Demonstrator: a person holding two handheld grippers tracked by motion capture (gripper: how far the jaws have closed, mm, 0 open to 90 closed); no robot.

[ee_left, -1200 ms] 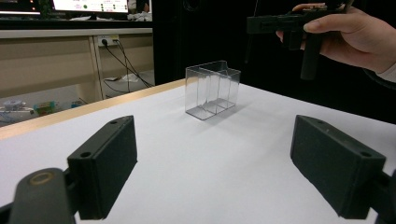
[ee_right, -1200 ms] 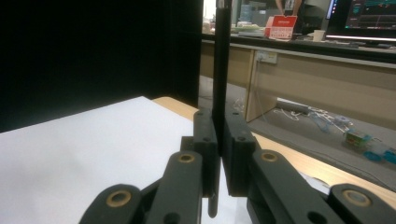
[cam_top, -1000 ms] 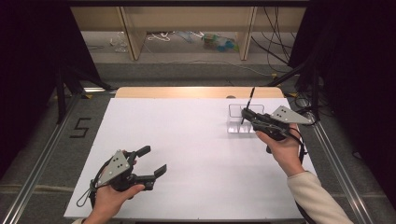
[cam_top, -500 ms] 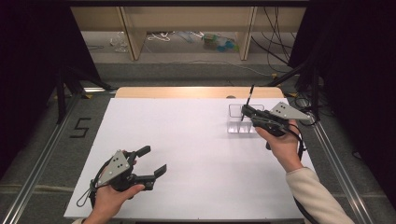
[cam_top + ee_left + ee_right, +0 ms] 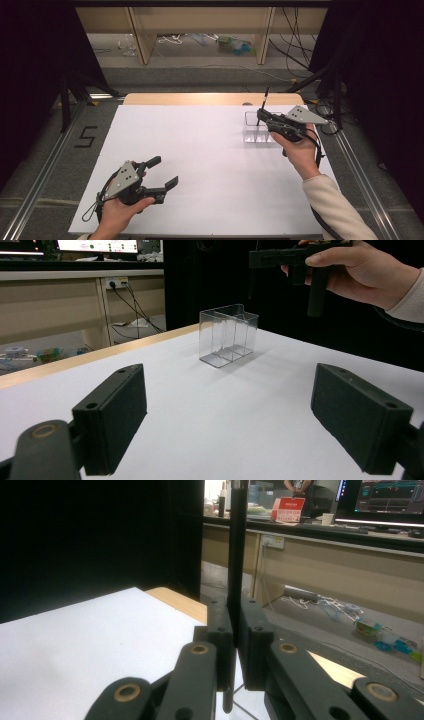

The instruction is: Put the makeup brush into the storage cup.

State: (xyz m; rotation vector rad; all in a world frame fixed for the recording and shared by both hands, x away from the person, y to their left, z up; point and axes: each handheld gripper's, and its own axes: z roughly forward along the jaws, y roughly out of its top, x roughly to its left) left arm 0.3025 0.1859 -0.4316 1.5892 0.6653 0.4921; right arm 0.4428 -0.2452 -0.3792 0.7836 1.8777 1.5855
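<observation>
Pen (image 5: 264, 102) has barely shifted above the clear organizer (image 5: 260, 131), upper right; our right gripper (image 5: 261, 116) clamps it, left gripper (image 5: 163, 173) gapes idle.

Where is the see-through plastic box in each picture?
High view: the clear plastic divided box stands on the white table's far right side, under the right hand-held gripper.
Left gripper view: upper middle, standing on the table.
Right gripper view: I cannot make it out.
Shared landmark: the thin black stick in the right hand-held gripper.
</observation>
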